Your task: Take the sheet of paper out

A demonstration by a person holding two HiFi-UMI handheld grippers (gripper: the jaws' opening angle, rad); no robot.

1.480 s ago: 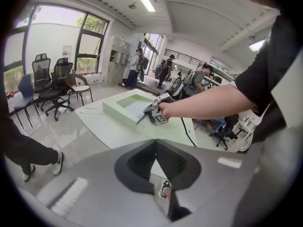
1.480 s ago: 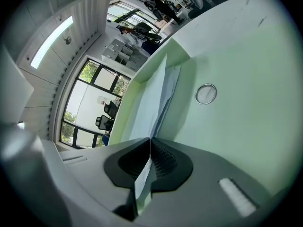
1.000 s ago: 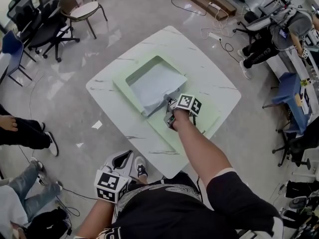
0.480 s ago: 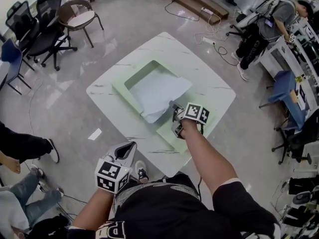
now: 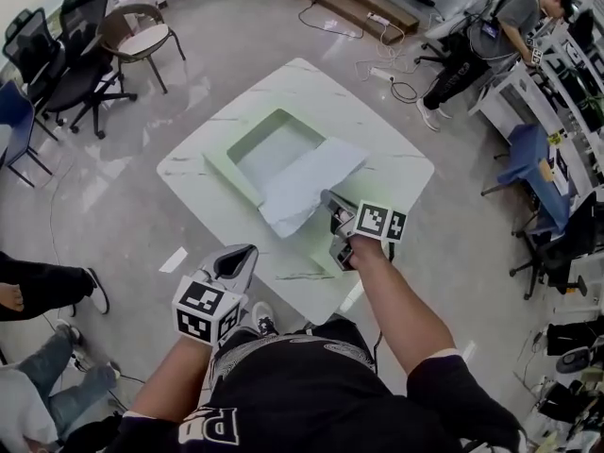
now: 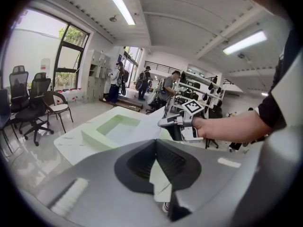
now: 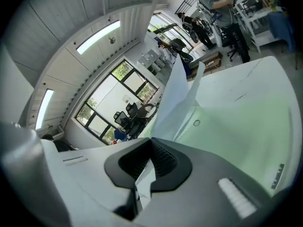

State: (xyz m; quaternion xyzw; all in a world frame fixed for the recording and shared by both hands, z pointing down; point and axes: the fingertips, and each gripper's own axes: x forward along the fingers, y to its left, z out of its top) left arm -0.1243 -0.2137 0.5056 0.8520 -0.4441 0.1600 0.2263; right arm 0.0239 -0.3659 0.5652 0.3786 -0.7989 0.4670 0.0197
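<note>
Right now you are pinching the near edge of the sheet of paper [image 5: 307,182] with your right gripper [image 5: 332,206], jaws pressing together on it. The sheet is lying half out of the green tray [image 5: 219,163], its long axis slanting from far right to near left. Next, I judge, you are needing a lift and pull toward yourself over the rim. Your left gripper [image 5: 241,258] is hanging by your body, jaws together, empty.

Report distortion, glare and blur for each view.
Head view: sharp, evenly lit, glossy floor throwing pale reflections. Left gripper view: fisheye with black corners, ceiling strips and window blown out, left gripper softly blurred. Right gripper view: fisheye, tilted, bright windows; sheet of paper soft where the right gripper pinches it.
</note>
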